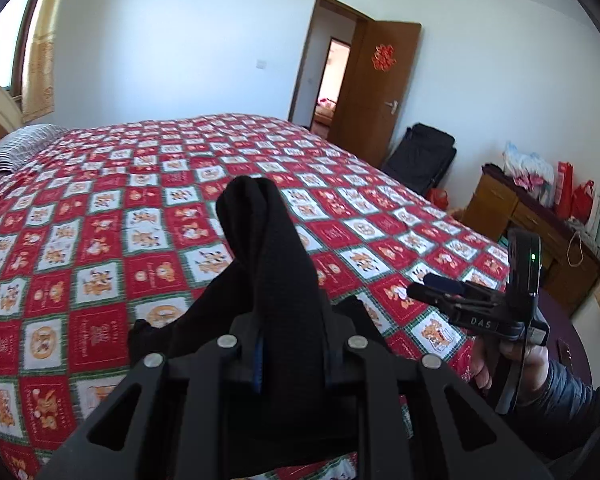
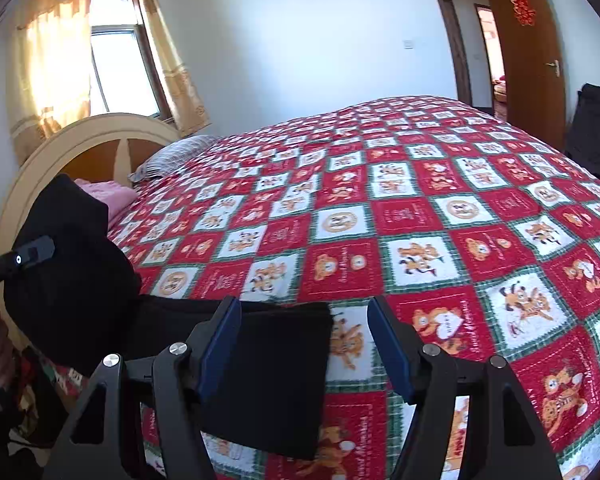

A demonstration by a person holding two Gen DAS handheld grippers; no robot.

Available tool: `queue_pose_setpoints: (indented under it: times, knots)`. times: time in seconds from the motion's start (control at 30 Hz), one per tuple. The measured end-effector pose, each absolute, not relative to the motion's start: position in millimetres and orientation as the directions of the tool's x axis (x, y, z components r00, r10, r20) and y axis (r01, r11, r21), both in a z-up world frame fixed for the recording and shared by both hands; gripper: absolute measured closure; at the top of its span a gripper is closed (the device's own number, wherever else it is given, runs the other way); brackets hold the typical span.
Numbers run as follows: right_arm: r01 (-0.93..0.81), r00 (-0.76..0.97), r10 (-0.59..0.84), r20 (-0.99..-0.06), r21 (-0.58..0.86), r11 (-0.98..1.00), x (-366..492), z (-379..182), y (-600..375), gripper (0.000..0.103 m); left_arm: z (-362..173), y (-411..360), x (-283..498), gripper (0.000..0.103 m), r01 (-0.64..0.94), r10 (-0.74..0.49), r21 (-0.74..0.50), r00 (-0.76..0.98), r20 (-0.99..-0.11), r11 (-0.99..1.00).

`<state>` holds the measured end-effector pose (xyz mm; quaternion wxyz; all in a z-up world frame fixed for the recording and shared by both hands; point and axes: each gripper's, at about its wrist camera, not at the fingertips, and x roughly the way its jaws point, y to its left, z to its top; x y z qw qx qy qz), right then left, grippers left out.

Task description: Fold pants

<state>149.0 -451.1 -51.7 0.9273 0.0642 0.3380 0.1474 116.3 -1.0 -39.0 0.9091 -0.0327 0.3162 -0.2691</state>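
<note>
the left gripper is clenched on a bunch of the black pants, and the cloth fills the narrow gap between its jaws and rises past their tips in a rumpled peak, so the fingertips themselves are hidden under it. more of the pants spills out to the left of these jaws and down below them onto the quilt, a red, white and green patchwork that covers the bed. to the right of the left jaws, and apart from them, the right gripper shows from the side, held in a hand with a dark sleeve behind it. in the right wrist view the right gripper stands released, its blue pads well apart and pressing on nothing. a flat folded part of the pants lies on the quilt under and between these jaws, reaching past the left pad and stopping short of the right one, so bare quilt shows beside the right pad. further left of these jaws the rest of the pants lifts off the bed in a dark mound, with one finger of the left gripper against it. beyond the jaws, at the far left end of the bed, are a striped pillow and a curved headboard.
</note>
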Motion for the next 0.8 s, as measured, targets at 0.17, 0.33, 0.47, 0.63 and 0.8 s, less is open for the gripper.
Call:
queue_pose_setpoints:
  times: [0.17, 0.33, 0.47, 0.63, 0.8]
  knots:
    - [-0.187, 0.724, 0.289, -0.627, 0.225, 0.956, 157, -60, -464, 0.036, -58, -41, 128, 0.082, 0.503, -0.508, -0.204, 0.596, -0.622, 0.840]
    - [-0.166, 0.696, 0.274, -0.664, 0.223, 0.961, 167, -79, -469, 0.036, -88, -73, 140, 0.082, 0.518, -0.486, -0.181, 0.546, -0.683, 0.836]
    - [-0.145, 0.680, 0.267, -0.683, 0.232, 0.962, 172, -90, -474, 0.036, -115, -95, 146, 0.082, 0.528, -0.445, -0.135, 0.521, -0.728, 0.839]
    - [-0.108, 0.662, 0.278, -0.696, 0.278, 0.955, 178, -99, -487, 0.036, -132, -114, 145, 0.082, 0.541, -0.425, -0.106, 0.511, -0.747, 0.835]
    - [-0.097, 0.649, 0.281, -0.707, 0.290, 0.952, 181, -105, -489, 0.036, -129, -126, 129, 0.075, 0.566, -0.401, -0.041, 0.530, -0.747, 0.823]
